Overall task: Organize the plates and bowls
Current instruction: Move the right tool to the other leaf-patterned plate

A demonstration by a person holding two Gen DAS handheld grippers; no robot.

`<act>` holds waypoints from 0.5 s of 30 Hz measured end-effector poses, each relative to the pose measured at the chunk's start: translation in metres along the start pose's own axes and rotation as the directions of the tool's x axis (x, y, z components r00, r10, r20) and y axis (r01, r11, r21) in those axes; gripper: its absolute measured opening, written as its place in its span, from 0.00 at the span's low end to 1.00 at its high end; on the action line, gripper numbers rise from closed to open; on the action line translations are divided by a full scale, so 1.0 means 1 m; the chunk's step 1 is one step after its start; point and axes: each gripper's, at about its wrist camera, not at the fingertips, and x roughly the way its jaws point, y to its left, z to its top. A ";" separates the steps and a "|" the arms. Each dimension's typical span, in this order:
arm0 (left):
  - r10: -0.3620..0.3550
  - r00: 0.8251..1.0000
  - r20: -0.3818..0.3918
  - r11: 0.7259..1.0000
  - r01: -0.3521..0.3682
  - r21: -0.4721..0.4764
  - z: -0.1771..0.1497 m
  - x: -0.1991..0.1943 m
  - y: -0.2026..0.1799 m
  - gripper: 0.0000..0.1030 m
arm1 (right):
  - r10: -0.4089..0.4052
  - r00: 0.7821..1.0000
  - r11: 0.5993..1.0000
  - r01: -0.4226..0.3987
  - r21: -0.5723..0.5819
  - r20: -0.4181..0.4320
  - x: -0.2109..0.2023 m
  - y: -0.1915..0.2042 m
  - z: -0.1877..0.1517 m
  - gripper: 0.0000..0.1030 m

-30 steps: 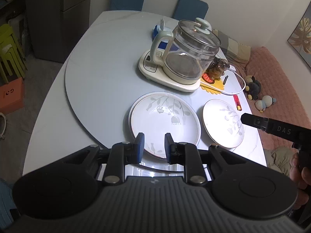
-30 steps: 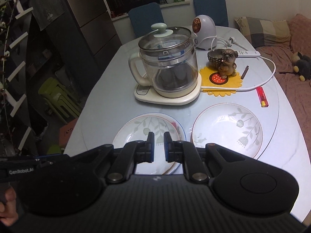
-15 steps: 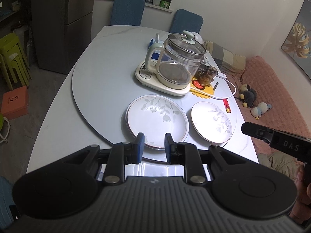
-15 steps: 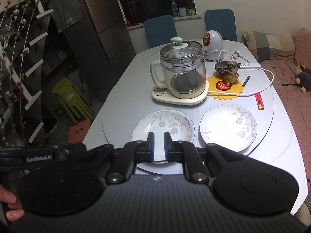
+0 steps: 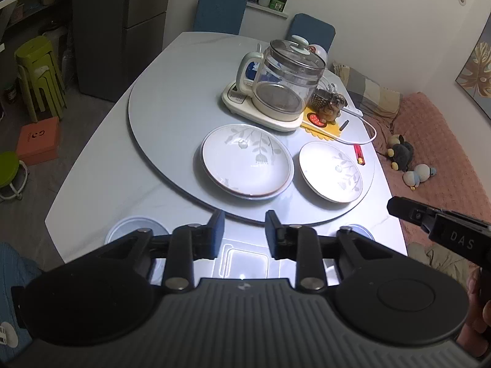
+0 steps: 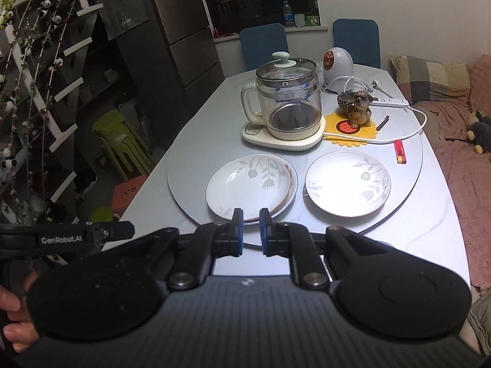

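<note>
2 stacked plates (image 5: 247, 164) | white, leaf print | 1 plate (image 5: 330, 171) beside

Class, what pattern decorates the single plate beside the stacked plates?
Grey leaf and flower sprigs on white single plate, clearest in the right wrist view.

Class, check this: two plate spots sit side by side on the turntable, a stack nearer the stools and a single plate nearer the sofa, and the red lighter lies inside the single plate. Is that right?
Not quite. The red lighter lies on the turntable beside the single plate, not inside it; the right wrist view shows this. The stack and the single plate are placed as stated.
</note>
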 end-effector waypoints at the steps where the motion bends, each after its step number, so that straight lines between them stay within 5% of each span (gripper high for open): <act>1: 0.002 1.000 -0.002 1.000 -0.002 0.004 -0.003 -0.002 -0.001 0.45 | -0.009 1.000 1.000 0.009 -0.003 0.004 -0.002 -0.001 -0.001 0.15; 5: 0.012 1.000 0.007 0.999 -0.012 0.034 -0.006 -0.008 -0.006 0.57 | -0.028 0.999 1.000 0.028 -0.004 0.021 -0.010 -0.003 -0.006 0.16; 7: 0.007 1.000 0.008 0.999 -0.007 0.043 -0.004 -0.009 -0.007 0.65 | -0.042 0.999 0.999 0.042 0.002 0.028 -0.013 -0.003 -0.007 0.24; 9: 0.005 1.000 0.011 0.998 -0.005 0.063 -0.003 -0.009 -0.009 0.72 | -0.050 0.998 0.999 0.049 0.016 0.037 -0.014 -0.004 -0.009 0.65; 11: -0.002 1.000 0.013 0.997 0.001 0.082 0.000 -0.008 -0.009 0.73 | -0.069 0.996 0.997 0.067 0.040 0.049 -0.014 -0.006 -0.010 0.84; 15: -0.035 0.999 0.005 0.993 0.035 0.109 0.007 -0.003 -0.007 0.73 | -0.115 0.992 0.991 0.112 0.071 0.041 -0.011 -0.007 -0.010 0.82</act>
